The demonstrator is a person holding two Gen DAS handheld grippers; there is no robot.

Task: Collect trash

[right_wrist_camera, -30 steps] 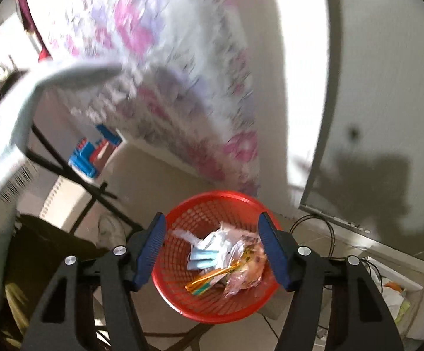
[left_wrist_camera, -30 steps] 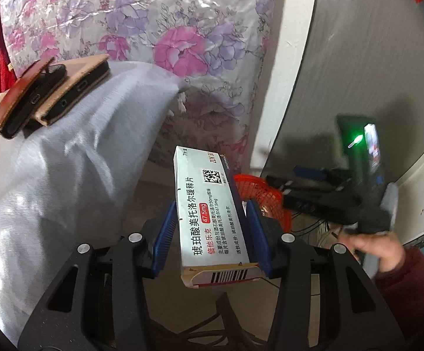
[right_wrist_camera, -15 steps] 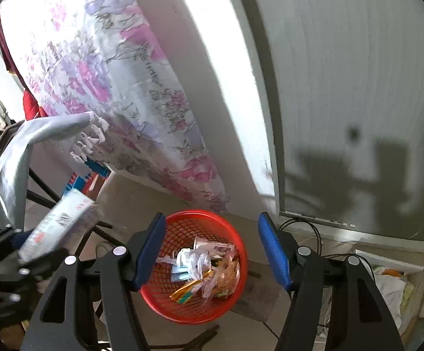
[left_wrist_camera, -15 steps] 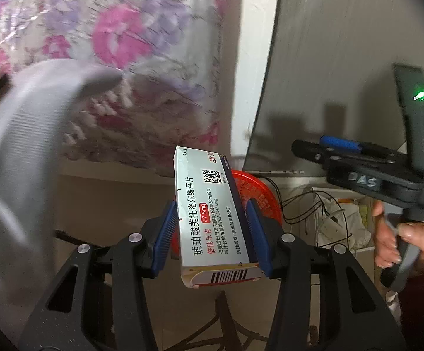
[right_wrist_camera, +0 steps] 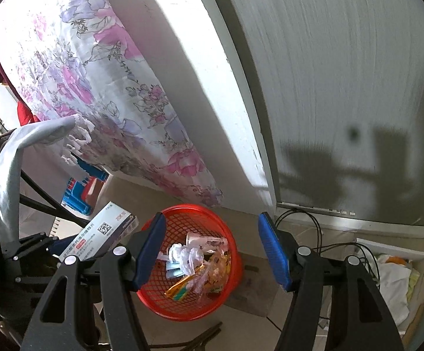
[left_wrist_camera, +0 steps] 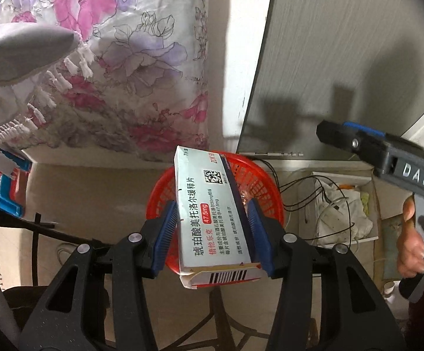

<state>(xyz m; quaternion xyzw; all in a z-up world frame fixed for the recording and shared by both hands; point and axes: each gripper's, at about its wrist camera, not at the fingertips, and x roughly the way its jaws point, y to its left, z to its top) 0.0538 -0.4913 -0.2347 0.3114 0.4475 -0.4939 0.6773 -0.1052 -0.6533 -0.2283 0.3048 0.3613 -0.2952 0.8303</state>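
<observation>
We are holding the medicine box (left_wrist_camera: pixel 212 216) in the left tongs (left_wrist_camera: pixel 212 234) right above the red basket (right_wrist_camera: pixel 188 260) on the floor, and their jaws are opening to drop it in; the right tongs (right_wrist_camera: pixel 215 248) are hanging spread and empty nearby, staying clear.

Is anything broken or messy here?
The medicine box between the left gripper's opening jaws has a torn, gaping end flap. Black cables lie tangled beside the red basket. No spill shows.
</observation>
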